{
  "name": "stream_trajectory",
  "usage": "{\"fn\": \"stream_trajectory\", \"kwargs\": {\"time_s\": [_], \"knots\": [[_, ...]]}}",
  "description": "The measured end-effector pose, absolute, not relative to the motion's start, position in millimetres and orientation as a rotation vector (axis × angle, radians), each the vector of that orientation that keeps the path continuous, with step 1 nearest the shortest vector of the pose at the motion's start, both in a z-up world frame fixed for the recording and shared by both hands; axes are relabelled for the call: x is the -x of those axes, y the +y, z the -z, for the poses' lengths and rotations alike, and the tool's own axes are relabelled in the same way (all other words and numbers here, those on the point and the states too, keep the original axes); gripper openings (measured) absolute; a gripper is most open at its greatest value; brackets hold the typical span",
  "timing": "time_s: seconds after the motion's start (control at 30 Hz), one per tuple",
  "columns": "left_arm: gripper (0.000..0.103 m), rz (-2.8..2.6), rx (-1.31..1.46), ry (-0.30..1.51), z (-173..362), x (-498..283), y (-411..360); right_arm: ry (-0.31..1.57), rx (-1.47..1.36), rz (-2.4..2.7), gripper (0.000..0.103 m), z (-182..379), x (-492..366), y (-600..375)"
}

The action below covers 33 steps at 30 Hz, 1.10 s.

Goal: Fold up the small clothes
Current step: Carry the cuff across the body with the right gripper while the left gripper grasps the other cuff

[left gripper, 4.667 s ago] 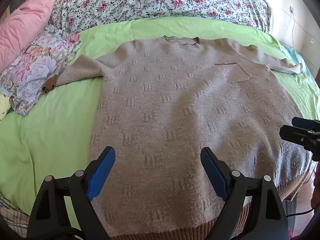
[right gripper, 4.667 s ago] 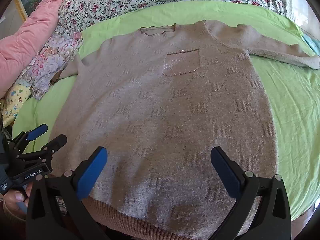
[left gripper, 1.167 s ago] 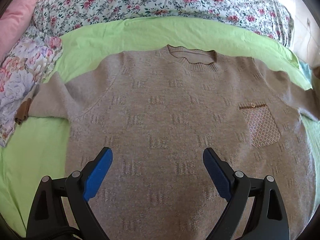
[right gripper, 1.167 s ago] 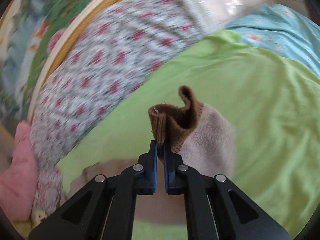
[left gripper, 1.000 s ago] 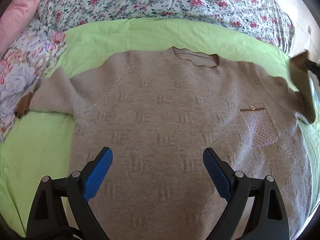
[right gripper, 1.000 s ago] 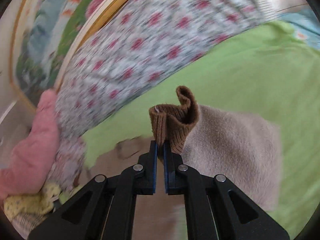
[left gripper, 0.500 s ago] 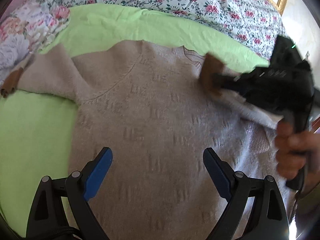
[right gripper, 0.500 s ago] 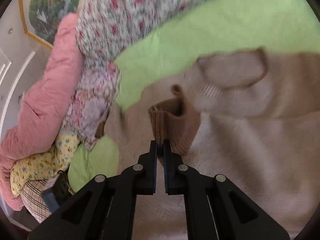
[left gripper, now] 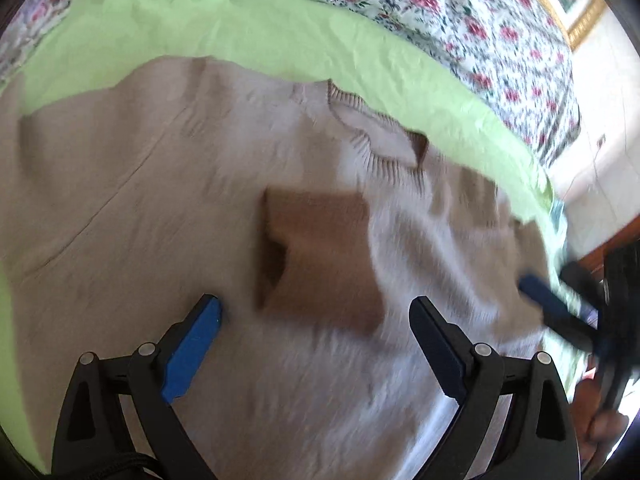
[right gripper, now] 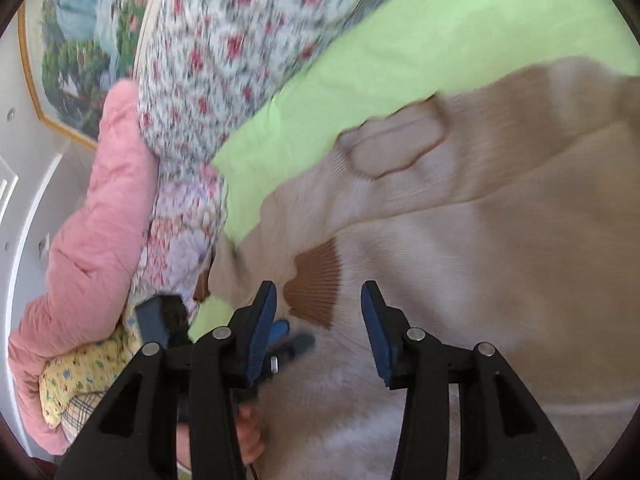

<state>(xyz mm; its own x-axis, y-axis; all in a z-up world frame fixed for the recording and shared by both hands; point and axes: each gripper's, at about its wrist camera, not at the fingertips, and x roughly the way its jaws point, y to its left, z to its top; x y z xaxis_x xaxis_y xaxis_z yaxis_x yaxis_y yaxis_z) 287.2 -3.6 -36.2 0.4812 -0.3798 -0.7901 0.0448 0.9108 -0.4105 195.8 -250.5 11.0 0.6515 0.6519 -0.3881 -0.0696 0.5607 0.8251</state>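
Blurring sweater (left gripper: pixel 120 208); brown cuff (left gripper: pixel 320 260) released, right tongs (right gripper: pixel 318 320) just spreading, left tongs (left gripper: pixel 316 332) spread.

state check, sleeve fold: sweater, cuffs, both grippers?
sweater: flat on the green sheet, front up
right sleeve: folded across the chest
right cuff: released, lying on the chest
left cuff: unfolded, out on the sheet
right gripper: jaws just opened, empty
left gripper: open, empty

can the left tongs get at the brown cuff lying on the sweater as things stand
Probably yes. The left tongs are open, with the brown cuff just ahead between the fingers, lying uncovered on the sweater. The right tongs have just opened off it.
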Motion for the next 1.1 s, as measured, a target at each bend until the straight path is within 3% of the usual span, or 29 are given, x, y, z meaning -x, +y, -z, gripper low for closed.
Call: {"fn": "stream_trajectory", "kwargs": {"time_s": [0.07, 0.1, 0.13, 0.17, 0.2, 0.23, 0.43, 0.63, 0.77, 0.93, 0.97, 1.0, 1.03, 1.1], "knots": [[0.094, 0.266, 0.395, 1.026, 37.1, -299.8, -9.4, 0.732, -0.899, -0.436, 0.045, -11.6, -179.9, -262.2], [0.085, 0.27, 0.401, 1.016, 36.6, -303.0, -12.5, 0.718, -0.908, -0.411, 0.045, -11.0, -170.5, -269.9], [0.061, 0.273, 0.39, 1.0, 35.5, -305.2, -17.7, 0.709, -0.915, -0.39, 0.045, -10.8, -164.3, -273.5], [0.045, 0.285, 0.363, 0.999, 34.9, -306.5, -22.9, 0.697, -0.927, -0.367, 0.045, -10.2, -157.1, -279.3], [0.015, 0.303, 0.354, 1.003, 34.1, -306.6, -26.1, 0.684, -0.94, -0.353, 0.045, -10.0, -151.3, -284.4], [0.012, 0.31, 0.363, 0.993, 31.5, -303.6, -24.9, 0.676, -0.947, -0.343, 0.045, -9.7, -147.1, -288.4], [0.011, 0.225, 0.398, 0.839, 4.3, -270.1, 28.4, 0.646, -0.941, -0.215, 0.046, -8.9, -126.3, -332.6], [0.011, 0.178, 0.387, 0.872, 20.2, -266.3, 57.8, 0.687, -0.939, -0.084, 0.048, 8.8, -132.8, -360.8], [0.012, 0.172, 0.399, 0.883, 25.0, -266.0, 60.7, 0.755, -0.862, -0.023, 0.059, 21.1, -156.3, -362.6], [0.011, 0.181, 0.372, 0.871, 18.8, -263.0, 54.7, 0.829, -0.785, 0.003, 0.059, 36.4, -191.7, -361.9], [0.011, 0.189, 0.368, 0.864, 14.6, -261.7, 54.6, 0.841, -0.757, -0.013, 0.057, 37.7, -198.3, -359.2], [0.011, 0.207, 0.366, 0.855, 8.7, -261.0, 53.4, 0.843, -0.726, -0.021, 0.028, 36.3, -201.3, -357.0], [0.011, 0.237, 0.369, 0.836, 0.7, -259.9, 52.0, 0.829, -0.701, -0.018, 0.011, 32.1, -202.1, -357.5], [0.012, 0.274, 0.367, 0.806, -9.7, -259.3, 47.9, 0.787, -0.695, -0.01, 0.01, 26.4, -196.4, -363.4]]}}
